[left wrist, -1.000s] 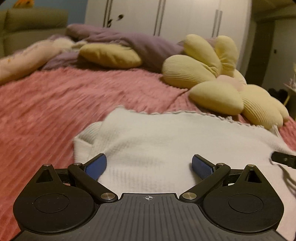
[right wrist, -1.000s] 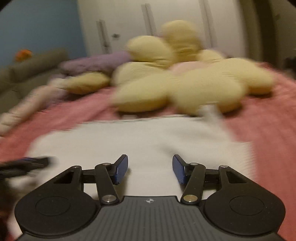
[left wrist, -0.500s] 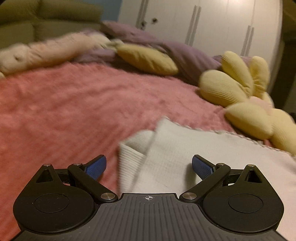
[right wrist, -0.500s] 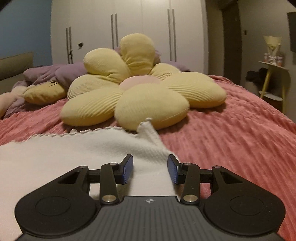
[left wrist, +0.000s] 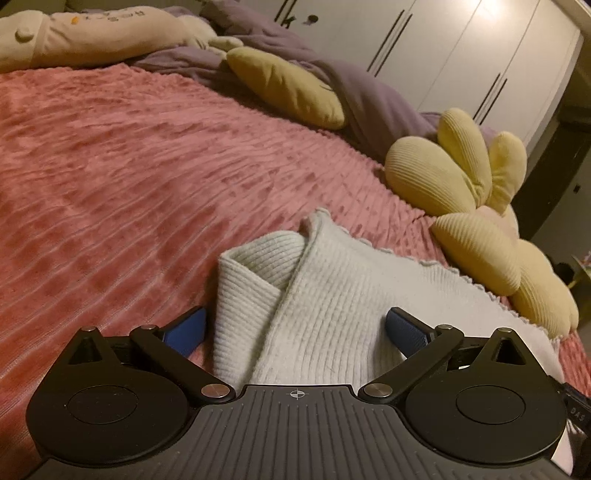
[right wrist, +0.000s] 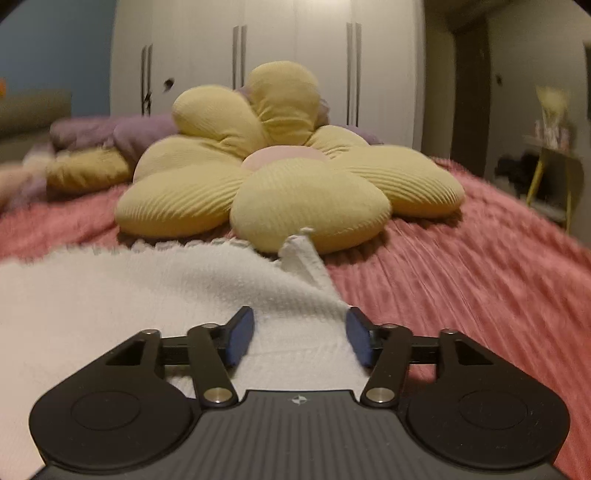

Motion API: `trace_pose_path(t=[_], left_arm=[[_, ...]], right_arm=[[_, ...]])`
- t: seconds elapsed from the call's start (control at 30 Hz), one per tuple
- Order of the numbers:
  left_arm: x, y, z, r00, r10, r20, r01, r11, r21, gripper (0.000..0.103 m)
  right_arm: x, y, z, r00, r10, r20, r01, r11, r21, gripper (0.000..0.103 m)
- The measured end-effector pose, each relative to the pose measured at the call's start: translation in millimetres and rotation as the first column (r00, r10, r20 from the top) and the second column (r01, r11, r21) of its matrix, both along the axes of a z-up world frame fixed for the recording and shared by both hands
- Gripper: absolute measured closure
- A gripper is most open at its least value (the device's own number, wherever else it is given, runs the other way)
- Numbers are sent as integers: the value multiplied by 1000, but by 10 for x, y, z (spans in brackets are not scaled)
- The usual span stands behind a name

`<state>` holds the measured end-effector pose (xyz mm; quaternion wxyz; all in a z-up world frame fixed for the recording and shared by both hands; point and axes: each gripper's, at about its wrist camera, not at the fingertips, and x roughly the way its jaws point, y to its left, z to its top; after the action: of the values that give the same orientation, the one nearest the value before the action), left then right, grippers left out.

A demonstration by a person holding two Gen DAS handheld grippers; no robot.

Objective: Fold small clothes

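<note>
A small white knit garment lies flat on the pink bedspread. Its left side has a folded-under sleeve or cuff. My left gripper is open, jaws wide apart, straddling that left edge low over the cloth. In the right wrist view the same garment spreads to the left, with a small corner sticking up. My right gripper is open over the garment's right edge, holding nothing.
A big yellow flower cushion lies just beyond the garment; it also shows in the left wrist view. A purple blanket, a yellow pillow and a long cream plush lie farther back. White wardrobes stand behind.
My left gripper swung left to the garment's left edge. My right gripper moved to the right edge and its jaws opened wider. The garment has not moved.
</note>
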<state>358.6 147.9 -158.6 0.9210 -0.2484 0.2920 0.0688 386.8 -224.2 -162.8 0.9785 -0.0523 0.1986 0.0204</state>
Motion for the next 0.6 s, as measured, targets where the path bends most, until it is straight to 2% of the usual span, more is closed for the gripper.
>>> trace_pose_path(t=[0.1,0.2,0.27,0.33,0.37,0.47,0.57,0.6], left_arm=[[-4,4,72,999,-27,-32,27,1000,-4,0],[-98,-33,182,983,-137,-125,136,991,-17,0],[-242,-19,218,971,-201,-127,194,979,-67,0],[-347,43,198,958,-255,-129,233,958,-165,0],[-389,64,198,955,-272,-119,247,951,-187,0],[-399,74,208,948,-290,-127,261,943,-205,1],[-374,128,206,952,-284,-119,243,930,-276,7],[-374,167,203,954,-273,-119,229,928,-294,14]], right_arm=[[11,-58,37,1000,25,-15,-24,999,41,38],[-13,-123,168,996,52,-76,-48,997,57,38],[-170,-115,267,997,38,-67,-40,999,-25,41],[-374,-181,306,998,-53,-20,50,992,-115,33],[-459,-283,315,996,-86,-34,82,991,-108,33],[-882,-547,422,994,-99,-51,101,994,39,36],[-1448,-523,473,1000,-2,-14,4,994,110,36],[-1568,-475,460,1000,21,-12,-20,994,109,36]])
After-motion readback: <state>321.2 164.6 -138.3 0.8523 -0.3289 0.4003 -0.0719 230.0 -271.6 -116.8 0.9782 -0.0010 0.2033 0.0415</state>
